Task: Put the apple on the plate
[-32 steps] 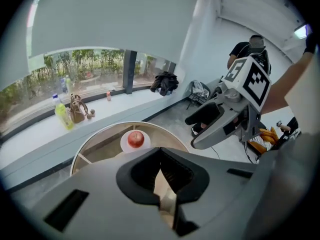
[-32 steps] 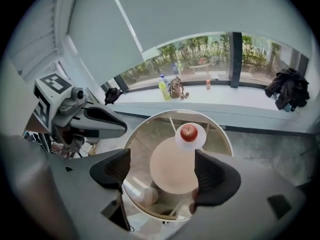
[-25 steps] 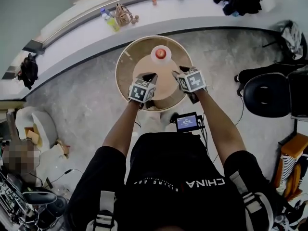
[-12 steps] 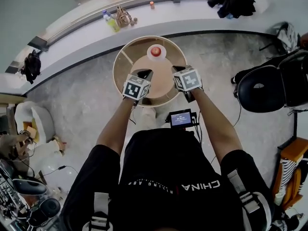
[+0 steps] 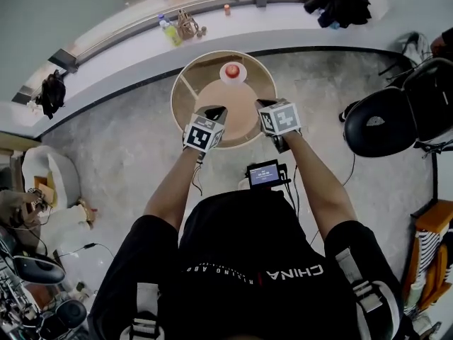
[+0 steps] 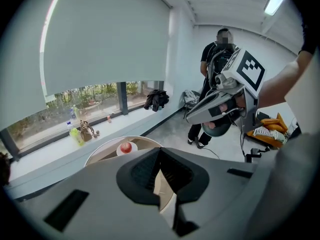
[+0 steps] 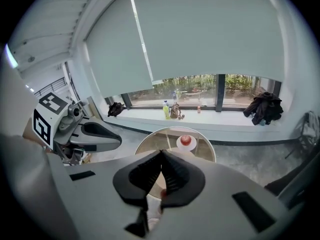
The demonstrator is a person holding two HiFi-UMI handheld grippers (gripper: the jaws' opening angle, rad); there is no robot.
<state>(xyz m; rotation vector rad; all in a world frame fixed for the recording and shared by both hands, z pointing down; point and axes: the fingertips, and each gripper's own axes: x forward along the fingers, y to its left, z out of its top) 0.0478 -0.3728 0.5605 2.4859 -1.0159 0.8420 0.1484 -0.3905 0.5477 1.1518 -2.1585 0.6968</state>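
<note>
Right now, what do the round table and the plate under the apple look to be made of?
Round table: apparently a clear glass top over a tan, wood-looking frame, since struts show through it. Plate: white and smooth, possibly ceramic or plastic; too small to tell.

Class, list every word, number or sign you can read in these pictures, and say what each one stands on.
"CHINA": on the black shirt, seen upside down.
Smaller print beside it: too small to read.
Figures on the small screen: too blurred to read.
Label on the bottle: too small to read.
</note>
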